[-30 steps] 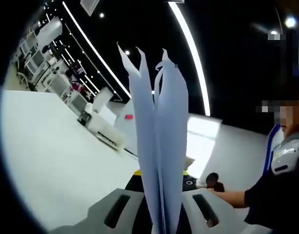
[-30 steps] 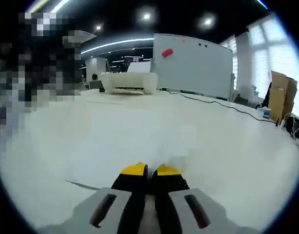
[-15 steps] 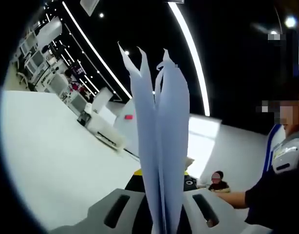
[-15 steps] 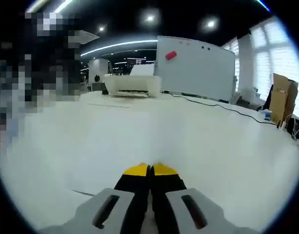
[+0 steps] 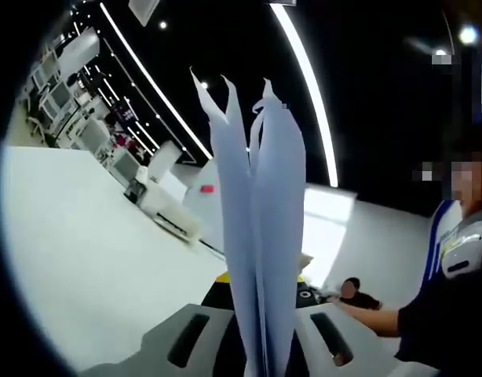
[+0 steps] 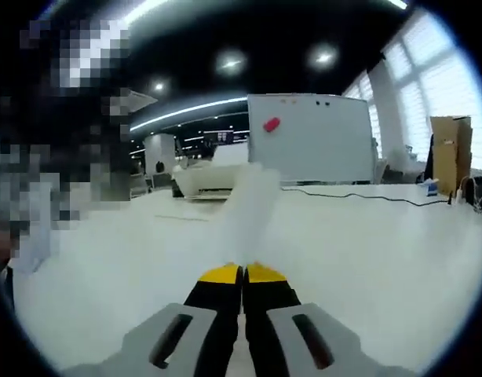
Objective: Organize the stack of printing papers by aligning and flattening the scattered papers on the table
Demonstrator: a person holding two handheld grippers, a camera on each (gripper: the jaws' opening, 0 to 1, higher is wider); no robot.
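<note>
In the left gripper view, the left gripper [image 5: 261, 357] has its jaws closed on the lower edge of a sheaf of papers [image 5: 261, 236]. The sheets stand upright between the jaws and rise up the middle of the view, fanning apart at the top into several separate pointed corners. Beyond them the white tabletop [image 5: 92, 259] stretches off to the left, where a white printer [image 5: 166, 206] sits near its far edge. Just behind the printer stands a whiteboard [image 5: 202, 200] with a small red item stuck on it. A person's sleeve [image 5: 445, 314] fills the right side, the forearm reaching toward the papers.

In the right gripper view, the right gripper [image 6: 242, 275] shows its yellow-tipped jaws drawn together, pinching the paper sheet [image 6: 250, 208], which rises blurred and pale from the tips toward the centre. The tabletop [image 6: 366, 251] spreads out behind it, with the printer [image 6: 206, 177] and the whiteboard [image 6: 315, 137] at the back. A cable [image 6: 359, 196] runs across the tabletop on the right, and a cardboard box [image 6: 449, 149] stands at the far right by the windows.
</note>
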